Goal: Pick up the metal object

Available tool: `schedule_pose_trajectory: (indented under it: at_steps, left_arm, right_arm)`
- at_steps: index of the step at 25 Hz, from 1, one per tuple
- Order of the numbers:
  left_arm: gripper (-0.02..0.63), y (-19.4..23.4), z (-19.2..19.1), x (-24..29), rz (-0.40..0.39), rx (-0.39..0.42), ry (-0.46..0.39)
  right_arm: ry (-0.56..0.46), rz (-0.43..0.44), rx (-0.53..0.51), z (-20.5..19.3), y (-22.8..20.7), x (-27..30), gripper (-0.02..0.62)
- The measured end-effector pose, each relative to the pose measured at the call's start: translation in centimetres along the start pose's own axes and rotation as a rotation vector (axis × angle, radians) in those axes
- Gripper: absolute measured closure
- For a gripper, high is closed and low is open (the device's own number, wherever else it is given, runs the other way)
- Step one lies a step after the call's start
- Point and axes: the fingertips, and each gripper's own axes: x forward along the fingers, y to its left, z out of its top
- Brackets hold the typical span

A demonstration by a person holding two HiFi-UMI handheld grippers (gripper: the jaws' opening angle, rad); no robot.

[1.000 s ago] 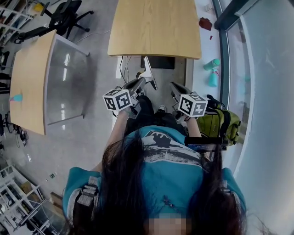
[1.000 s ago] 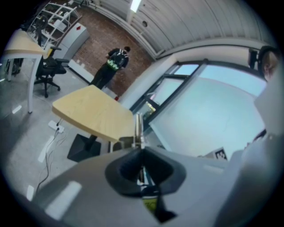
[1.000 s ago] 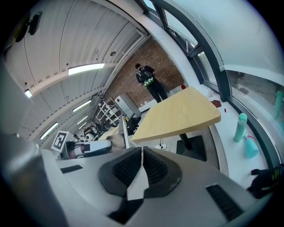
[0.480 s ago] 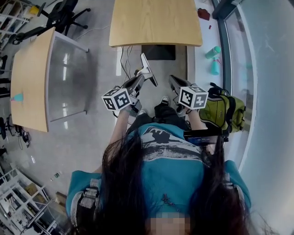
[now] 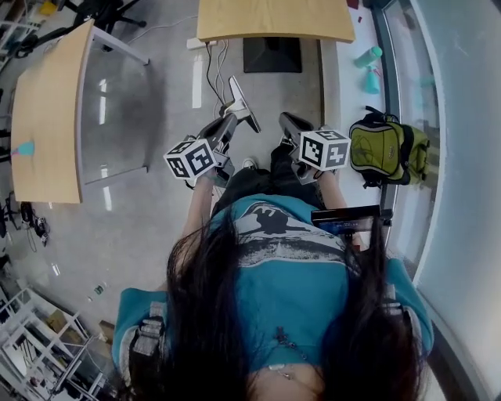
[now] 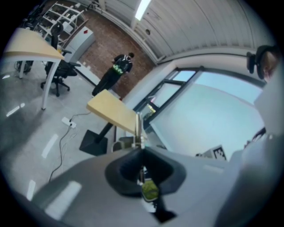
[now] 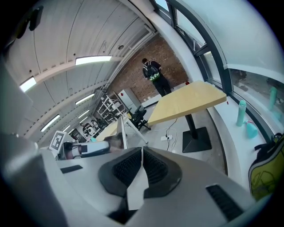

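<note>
The metal object [image 5: 243,102] is a thin, flat, silvery strip. My left gripper [image 5: 231,119] is shut on its lower end, and the strip sticks out ahead of it over the grey floor. In the left gripper view the strip [image 6: 138,128] rises as a narrow edge from the closed jaws of the left gripper [image 6: 141,150]. My right gripper [image 5: 284,119] is held beside the left one, a little apart. Its jaws meet with nothing between them in the right gripper view [image 7: 142,150], where the strip [image 7: 123,131] shows at the left.
A wooden table [image 5: 274,19] on a black base [image 5: 272,55] stands ahead, with cables [image 5: 213,66] on the floor next to it. A second wooden table [image 5: 47,110] is at the left. A green backpack [image 5: 387,149] and teal bottles [image 5: 373,78] sit along the window at the right. A person [image 7: 153,73] stands far off.
In the head view the tables, backpack and floor have slid toward the top of the picture. Both grippers have drifted slightly upward. The left one still holds the metal strip.
</note>
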Motion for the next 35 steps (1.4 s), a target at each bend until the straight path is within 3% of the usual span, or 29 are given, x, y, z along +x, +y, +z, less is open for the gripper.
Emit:
schedule_pose_trajectory:
  at_steps: [11, 19, 35]
  left_arm:
    - [0.604, 0.1, -2.7, -5.6, -0.069, 0.015, 0.037]
    - [0.604, -0.5, -2.8, -6.3, -0.108, 0.021, 0.025]
    - [0.604, 1.4, -1.1, -6.5, -0.075, -0.002, -0.024]
  right_arm:
    - [-0.029, -0.047, 0.009, -5.6, 4.9, -2.1, 0.575]
    - [-0.037, -0.066, -0.024, -5.8, 5.9, -2.5, 0.575]
    - [-0.017, -0.041, -0.061, -3.8, 6.2, -0.3, 0.575]
